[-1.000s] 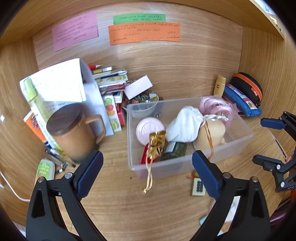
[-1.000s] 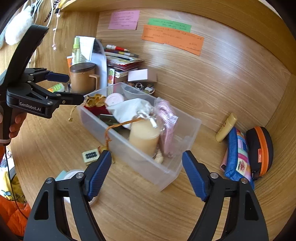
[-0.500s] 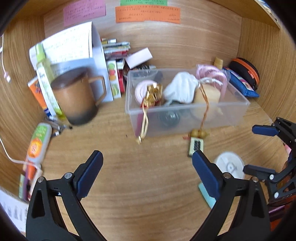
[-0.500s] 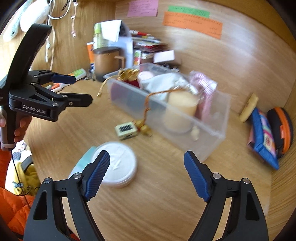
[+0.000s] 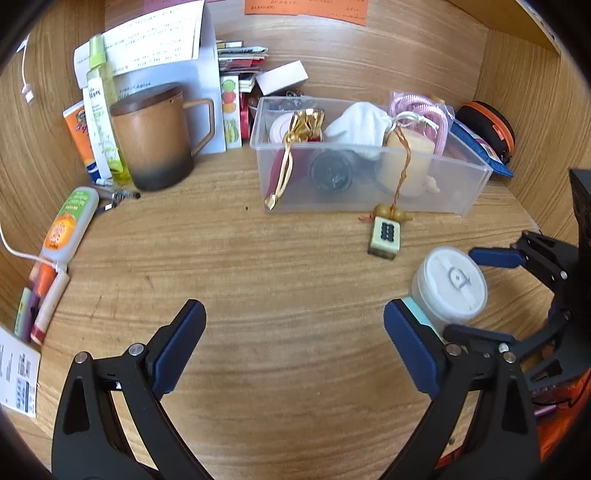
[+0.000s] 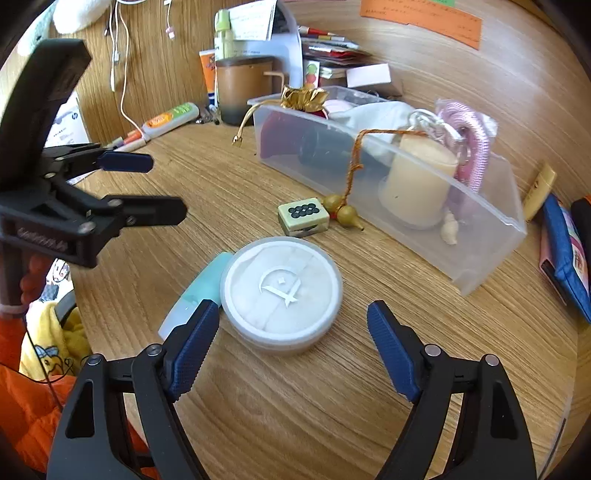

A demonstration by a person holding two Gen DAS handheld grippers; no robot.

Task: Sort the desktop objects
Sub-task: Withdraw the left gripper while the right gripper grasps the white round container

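One bin (image 5: 369, 177), one mug (image 5: 155, 144), one jar (image 6: 280, 291), one tile (image 6: 303, 216).

White box (image 6: 68, 123) at left edge: "hp" logo. Other labels and sticky-note (image 6: 421, 20) writing too blurred to read.

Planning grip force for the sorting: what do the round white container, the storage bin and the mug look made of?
Round white container: likely matte, frosted plastic, with a moulded raised emblem on its lid. Storage bin: translucent plastic; contents show through its walls. Mug: probably glazed ceramic, brown fading to dark at the base, with a faint sheen.
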